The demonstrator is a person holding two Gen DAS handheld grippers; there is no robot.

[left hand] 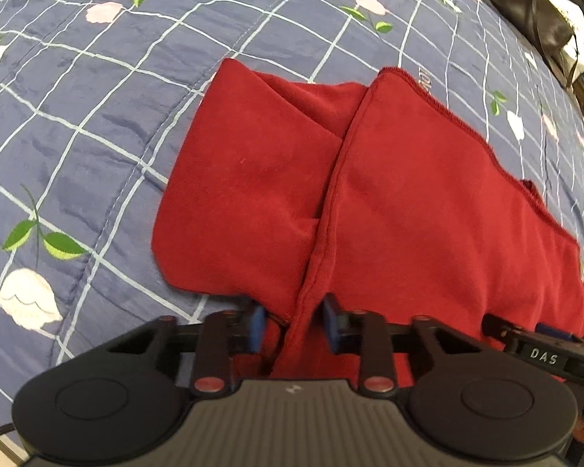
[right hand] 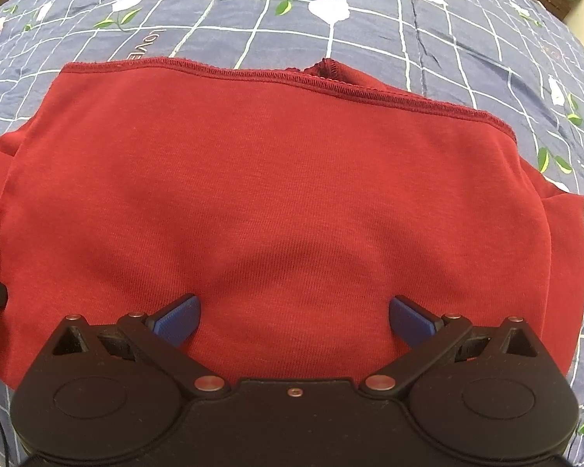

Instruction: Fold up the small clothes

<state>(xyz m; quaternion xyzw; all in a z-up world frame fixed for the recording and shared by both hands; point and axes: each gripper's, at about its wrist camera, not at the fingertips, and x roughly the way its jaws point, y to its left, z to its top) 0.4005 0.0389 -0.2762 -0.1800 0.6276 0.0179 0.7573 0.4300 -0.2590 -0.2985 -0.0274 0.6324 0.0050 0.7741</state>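
I'm mid-fold on the red garment [left hand: 408,202] lying on the quilt [left hand: 78,116]: my left gripper [left hand: 294,327] pinches its near edge, my right gripper [right hand: 294,317] hovers spread wide and empty above it, so next I'd carry that edge far across.

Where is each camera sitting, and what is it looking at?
Left wrist: it sits on the left hand-held gripper, looking forward over the red garment on the blue quilt; its blue fingers pinch a fabric ridge, and the other gripper's tip peeks in at the right.
Right wrist: it sits on the right hand-held gripper, looking across the garment's flat panel toward its stitched hem; its blue fingers stand wide apart.
Shared: both see the same red garment and flowered quilt.
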